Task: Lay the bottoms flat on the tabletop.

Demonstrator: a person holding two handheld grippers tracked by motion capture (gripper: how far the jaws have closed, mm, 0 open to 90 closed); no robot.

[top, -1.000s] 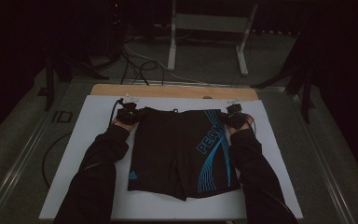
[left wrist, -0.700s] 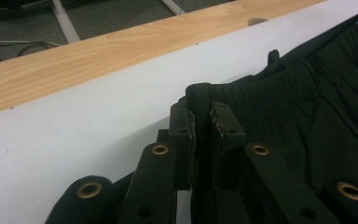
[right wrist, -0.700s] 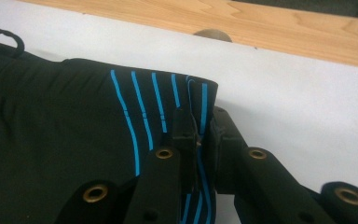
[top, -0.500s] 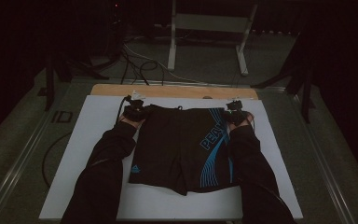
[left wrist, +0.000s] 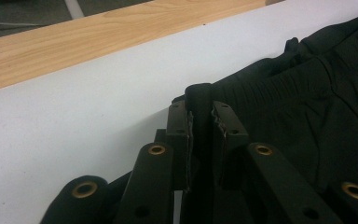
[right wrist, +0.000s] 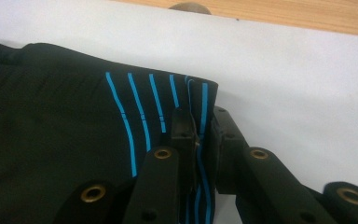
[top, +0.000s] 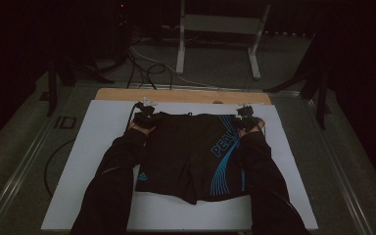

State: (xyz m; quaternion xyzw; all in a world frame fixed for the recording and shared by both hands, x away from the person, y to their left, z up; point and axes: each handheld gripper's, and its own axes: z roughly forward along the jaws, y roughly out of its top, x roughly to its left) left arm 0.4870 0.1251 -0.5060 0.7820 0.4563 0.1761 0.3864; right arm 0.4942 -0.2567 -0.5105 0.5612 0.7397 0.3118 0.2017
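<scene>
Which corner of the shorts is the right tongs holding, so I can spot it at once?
Start at the white board with the black shorts laid flat. Go to their far waistband edge, then to its right end. That corner carries thin blue stripes; the plain black corner is the other one.

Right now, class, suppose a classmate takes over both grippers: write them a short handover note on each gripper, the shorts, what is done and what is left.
Left gripper: shut on the plain black waistband corner of the shorts.
Right gripper: shut on the opposite waistband corner, the side with the blue stripes.
Shorts: spread flat on the white board, waistband toward the wooden strip at the far edge, leg openings toward the person.
Done: both top corners gripped, fabric laid out fairly smooth.
Left: probably folding; no fold shows yet. Keep both grips even so the waistband stays straight.
</scene>
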